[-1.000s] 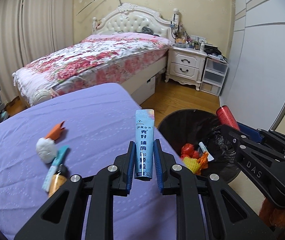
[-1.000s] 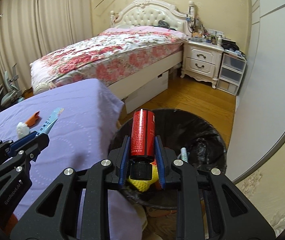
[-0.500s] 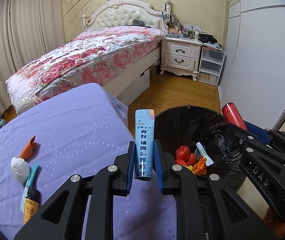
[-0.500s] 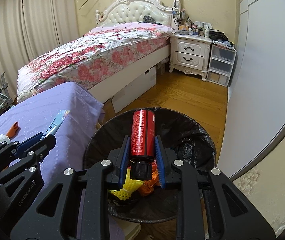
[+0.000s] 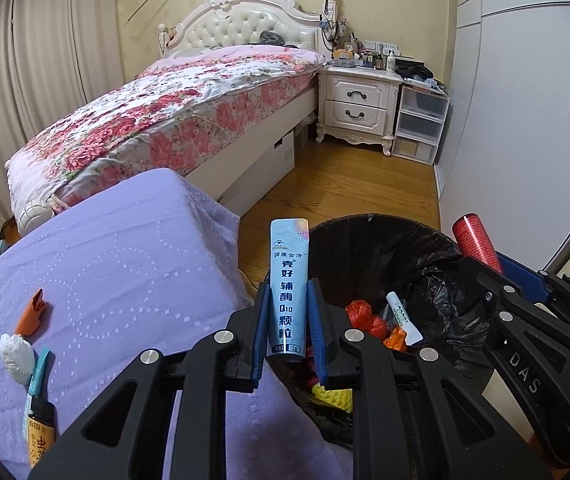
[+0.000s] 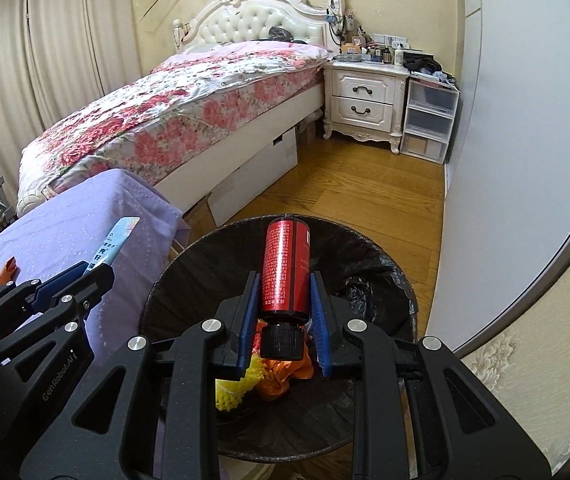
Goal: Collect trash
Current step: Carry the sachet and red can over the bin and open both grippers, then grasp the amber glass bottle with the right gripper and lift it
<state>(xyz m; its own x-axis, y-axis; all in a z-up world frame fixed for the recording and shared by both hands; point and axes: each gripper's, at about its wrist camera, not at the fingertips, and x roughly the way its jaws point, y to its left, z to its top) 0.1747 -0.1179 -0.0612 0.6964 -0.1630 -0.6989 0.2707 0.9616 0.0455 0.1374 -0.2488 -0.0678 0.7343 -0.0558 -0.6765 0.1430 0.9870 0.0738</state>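
Note:
My left gripper (image 5: 287,300) is shut on a light blue sachet (image 5: 288,280) that stands upright between its pads, over the purple table's corner beside the bin. My right gripper (image 6: 284,284) is shut on a red bottle (image 6: 285,268) with a black cap, held above the black-lined trash bin (image 6: 365,264). The bin (image 5: 437,252) holds red, orange and yellow wrappers and a white tube. In the left wrist view the right gripper (image 5: 481,264) with the red bottle (image 5: 475,240) shows at the right. The sachet (image 6: 113,244) shows at the left of the right wrist view.
On the purple tablecloth (image 5: 105,264) lie an orange scrap (image 5: 33,312), a white wad (image 5: 15,352), a teal strip (image 5: 39,372) and a small brown bottle (image 5: 41,432). Behind stand a floral bed (image 5: 173,108), a white nightstand (image 5: 359,104), plastic drawers (image 5: 421,120) and wood floor (image 6: 357,200).
Both grippers have moved toward the bin, carrying the sachet and the red bottle. The bin looks larger and more centred in both views, and the table litter has slid left.

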